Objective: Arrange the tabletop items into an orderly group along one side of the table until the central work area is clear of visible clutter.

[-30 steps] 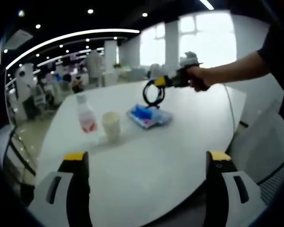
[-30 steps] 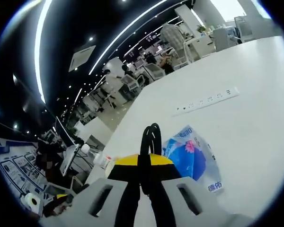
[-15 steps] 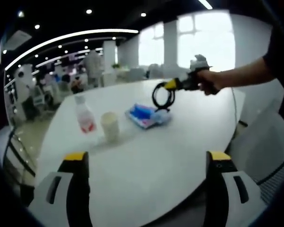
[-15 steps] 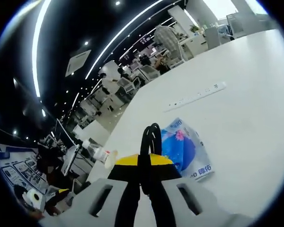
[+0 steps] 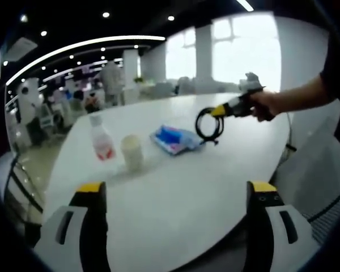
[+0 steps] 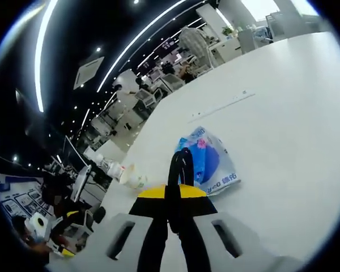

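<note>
Left gripper view shows the right gripper (image 5: 222,110) clamped on a coiled black cable (image 5: 208,124) above the table (image 5: 175,187), right of the blue packet (image 5: 175,139), cup (image 5: 131,152) and bottle (image 5: 101,138), while the left gripper (image 5: 175,198) hangs open at the near edge; the carrying step seems in hand, and next the cable likely needs setting down beside that group.

A coiled black cable (image 6: 180,170) is clamped between the fingers (image 6: 153,205); a blue packet (image 6: 209,164) is seen just beyond them.

- The left gripper (image 5: 173,195) is held wide open and empty.
- The right gripper (image 6: 173,198), pinched shut, is gripped by a hand (image 5: 264,105) at 2 o'clock.
</note>
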